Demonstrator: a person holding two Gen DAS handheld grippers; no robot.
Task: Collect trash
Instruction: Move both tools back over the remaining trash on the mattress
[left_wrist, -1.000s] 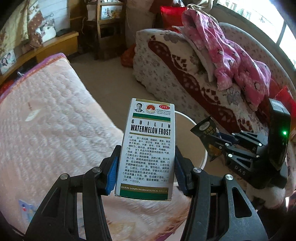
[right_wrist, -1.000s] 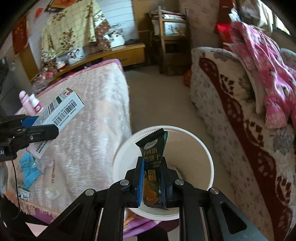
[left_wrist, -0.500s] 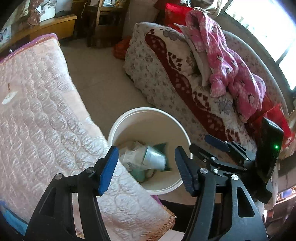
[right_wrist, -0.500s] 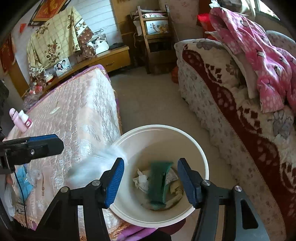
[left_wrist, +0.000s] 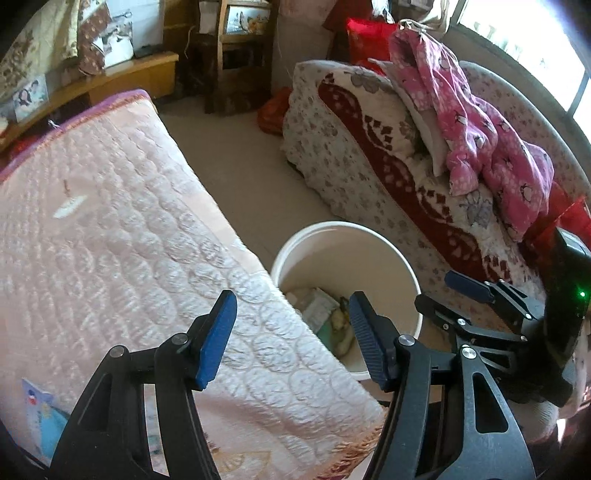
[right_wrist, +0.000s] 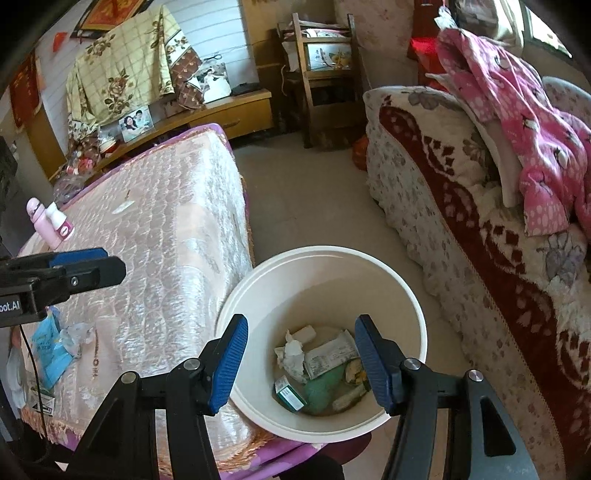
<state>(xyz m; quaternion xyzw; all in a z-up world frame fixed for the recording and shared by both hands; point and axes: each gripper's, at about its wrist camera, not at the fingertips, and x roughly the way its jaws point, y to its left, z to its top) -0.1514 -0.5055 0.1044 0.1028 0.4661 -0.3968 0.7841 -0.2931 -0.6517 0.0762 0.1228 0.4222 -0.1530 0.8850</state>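
A white trash bucket (right_wrist: 413, 295) stands on the floor between the covered table and the sofa; it also shows in the left wrist view (left_wrist: 373, 243). Inside lie a medicine box (right_wrist: 290, 395), a snack wrapper (right_wrist: 328, 356), crumpled tissue (right_wrist: 293, 354) and other scraps. My right gripper (right_wrist: 301, 358) is open and empty above the bucket. My left gripper (left_wrist: 291, 332) is open and empty over the table's corner next to the bucket. A blue packet (right_wrist: 48, 350) and crumpled paper (right_wrist: 75, 332) lie on the table's near left part.
The table wears a pink quilted cover (right_wrist: 166, 229). A pink bottle (right_wrist: 40, 221) and a white bottle (right_wrist: 61, 223) stand at its left edge. A floral sofa (right_wrist: 461, 229) with pink clothing (right_wrist: 535, 122) runs along the right. Bare floor (right_wrist: 306, 203) lies between them.
Both grippers opened. The medicine box left my left gripper and the snack wrapper left my right gripper; both now lie in the bucket. My left gripper drew back over the table corner.
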